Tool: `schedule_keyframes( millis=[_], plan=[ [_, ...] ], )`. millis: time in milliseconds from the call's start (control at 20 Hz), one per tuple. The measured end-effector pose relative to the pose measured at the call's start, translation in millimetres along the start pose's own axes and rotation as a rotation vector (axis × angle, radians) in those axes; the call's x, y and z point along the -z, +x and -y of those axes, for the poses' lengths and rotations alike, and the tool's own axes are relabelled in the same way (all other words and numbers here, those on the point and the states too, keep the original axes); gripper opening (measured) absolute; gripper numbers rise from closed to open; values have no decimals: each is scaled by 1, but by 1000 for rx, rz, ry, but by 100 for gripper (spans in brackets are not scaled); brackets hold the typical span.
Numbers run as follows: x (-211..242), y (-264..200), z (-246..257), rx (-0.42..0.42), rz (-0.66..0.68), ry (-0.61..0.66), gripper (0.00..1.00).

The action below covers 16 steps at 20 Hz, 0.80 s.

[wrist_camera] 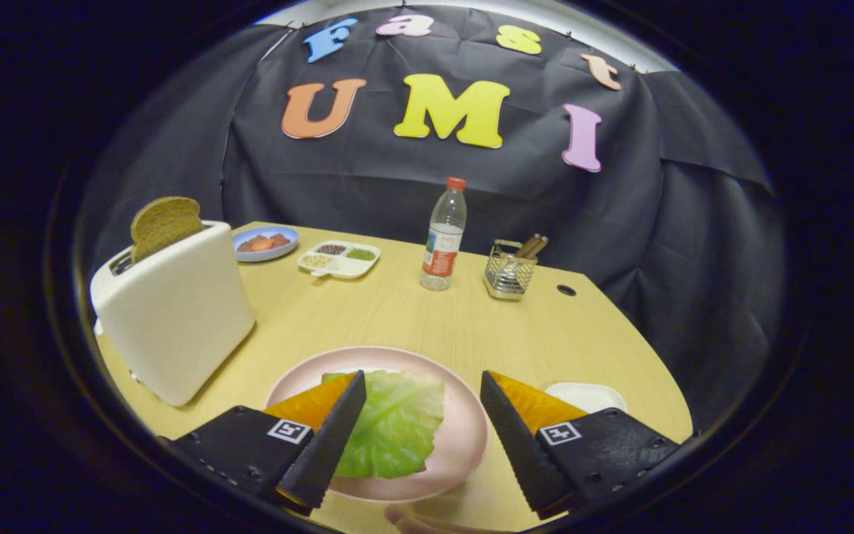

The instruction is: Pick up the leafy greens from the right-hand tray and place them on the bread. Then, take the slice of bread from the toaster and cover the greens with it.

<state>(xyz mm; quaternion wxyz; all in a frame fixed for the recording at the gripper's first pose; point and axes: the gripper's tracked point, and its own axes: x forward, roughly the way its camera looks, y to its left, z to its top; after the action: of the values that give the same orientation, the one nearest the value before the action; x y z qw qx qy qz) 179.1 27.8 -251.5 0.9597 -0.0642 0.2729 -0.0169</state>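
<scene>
The claw (pixel 422 386) is seen spread wide above the near side of a wooden table (pixel 412 311), with nothing pinched between its two fingers. The leafy greens (pixel 394 423) are laid flat on a pink plate (pixel 464 437) that sits between and just below the fingers; the leaf is overlapped by the left finger's tip, while a clear gap is left between it and the right finger. Whether bread lies under the leaf cannot be told (the leaf covers that part of the plate).

A white tray (pixel 586 395) is partly seen just beyond the right finger, beside the plate, most of it hidden behind that finger. What it holds cannot be made out.

Ahead of the left finger and off to its left, a white toaster (pixel 175 319) is stood on the table, and a brown slice of bread (pixel 164 222) is seen sticking up out of its slot, tilted slightly.

Farther beyond the fingers, near the table's far edge, a blue dish (pixel 265 243) with reddish pieces is placed just behind the toaster, and a white divided tray (pixel 338 259) with small heaps of grains is set beside it. Straight ahead of the claw a clear plastic bottle (pixel 443 237) with a red cap is stood upright, and to its right a wire holder (pixel 510 271) with wooden utensils is found. A small dark hole (pixel 565 290) in the tabletop is seen just past the holder.

Below the plate, a fingertip (pixel 416 521) of a person is glimpsed.
</scene>
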Motion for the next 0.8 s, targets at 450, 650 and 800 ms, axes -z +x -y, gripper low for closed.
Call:
schedule_keyframes(
  millis=[450, 650, 800],
  plan=[
    [-80, -79, -54, -153, 78, 103, 95],
    [-124, -96, -83, -160, 136, 64, 95],
    [-138, -93, -121, -216, 127, 36, 95]
  ],
)
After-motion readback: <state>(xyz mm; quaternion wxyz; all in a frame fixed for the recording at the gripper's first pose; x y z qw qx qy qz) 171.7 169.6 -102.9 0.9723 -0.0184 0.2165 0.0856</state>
